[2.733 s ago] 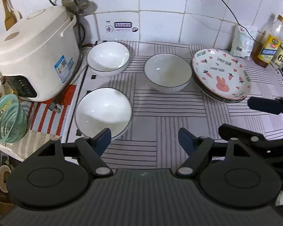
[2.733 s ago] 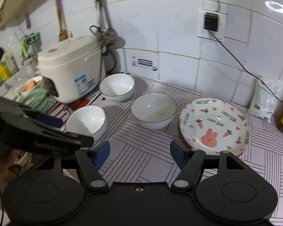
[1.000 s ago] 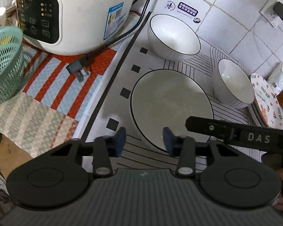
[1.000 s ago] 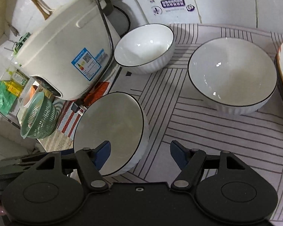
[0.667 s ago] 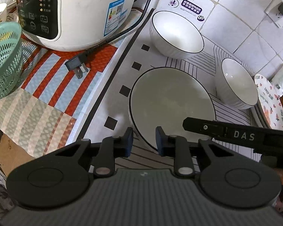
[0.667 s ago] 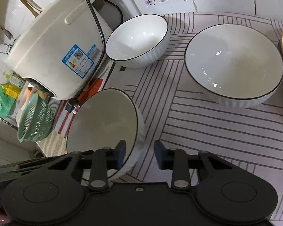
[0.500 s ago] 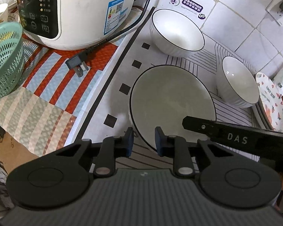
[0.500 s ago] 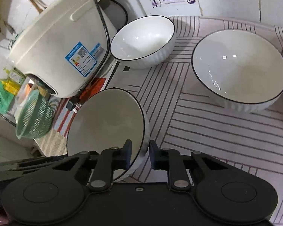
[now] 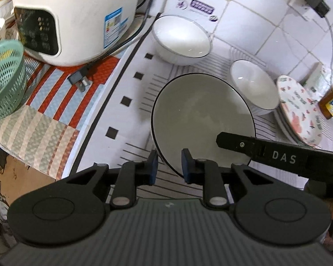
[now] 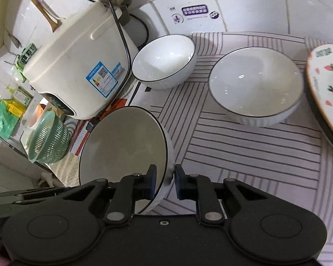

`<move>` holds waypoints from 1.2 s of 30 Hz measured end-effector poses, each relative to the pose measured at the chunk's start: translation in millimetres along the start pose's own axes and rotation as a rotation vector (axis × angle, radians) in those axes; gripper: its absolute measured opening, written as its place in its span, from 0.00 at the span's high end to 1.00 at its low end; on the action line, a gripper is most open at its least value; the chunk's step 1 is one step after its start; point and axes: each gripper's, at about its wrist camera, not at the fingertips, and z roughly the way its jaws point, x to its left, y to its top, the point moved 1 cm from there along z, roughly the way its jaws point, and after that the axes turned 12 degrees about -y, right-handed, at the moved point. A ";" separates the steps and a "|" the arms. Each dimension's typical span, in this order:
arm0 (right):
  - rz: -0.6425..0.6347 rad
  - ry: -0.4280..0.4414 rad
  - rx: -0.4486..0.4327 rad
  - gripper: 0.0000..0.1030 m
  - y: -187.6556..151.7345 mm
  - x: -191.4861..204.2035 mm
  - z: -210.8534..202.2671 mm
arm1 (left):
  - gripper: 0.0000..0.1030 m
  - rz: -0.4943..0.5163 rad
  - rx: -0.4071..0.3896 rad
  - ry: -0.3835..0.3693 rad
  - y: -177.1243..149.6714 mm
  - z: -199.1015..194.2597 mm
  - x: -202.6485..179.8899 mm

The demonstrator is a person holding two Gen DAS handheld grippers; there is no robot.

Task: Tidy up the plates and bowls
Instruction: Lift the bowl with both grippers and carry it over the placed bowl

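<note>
A white bowl with a thin black rim [image 9: 202, 119] is gripped from two sides. My left gripper [image 9: 168, 164] is shut on its near rim. My right gripper [image 10: 165, 181] is shut on the opposite rim of the same bowl [image 10: 122, 146], which stands tilted in the right wrist view. Two matching bowls sit on the striped mat, one by the wall [image 9: 181, 37] [image 10: 164, 57] and one further right [image 9: 253, 86] [image 10: 255, 79]. Plates with a carrot pattern [image 9: 299, 108] [image 10: 326, 84] are stacked at the right.
A white rice cooker [image 9: 73, 15] [image 10: 77, 59] stands at the left with its loose plug [image 9: 80, 81] on a red striped cloth. A green mesh basket [image 9: 2, 79] [image 10: 48, 137] sits at the counter's left edge. A bottle [image 9: 330, 104] stands behind the plates.
Both grippers have closed on the near bowl's rim, the right one from wide open. The bowl has since shifted a little up and to the right with them.
</note>
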 end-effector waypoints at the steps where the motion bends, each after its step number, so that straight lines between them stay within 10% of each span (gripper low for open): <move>1: 0.004 0.001 -0.005 0.80 -1.5 -2.3 -4.9 | 0.80 0.009 -0.004 -0.002 -0.4 -2.9 -4.7; 22: 0.051 -0.015 -0.158 0.79 -4.3 -58.2 -100.7 | 0.79 0.119 -0.019 -0.066 7.5 -22.8 -101.3; 36: 0.053 -0.024 -0.327 0.79 20.6 -85.6 -70.9 | 0.79 0.180 -0.015 0.020 51.6 36.8 -116.9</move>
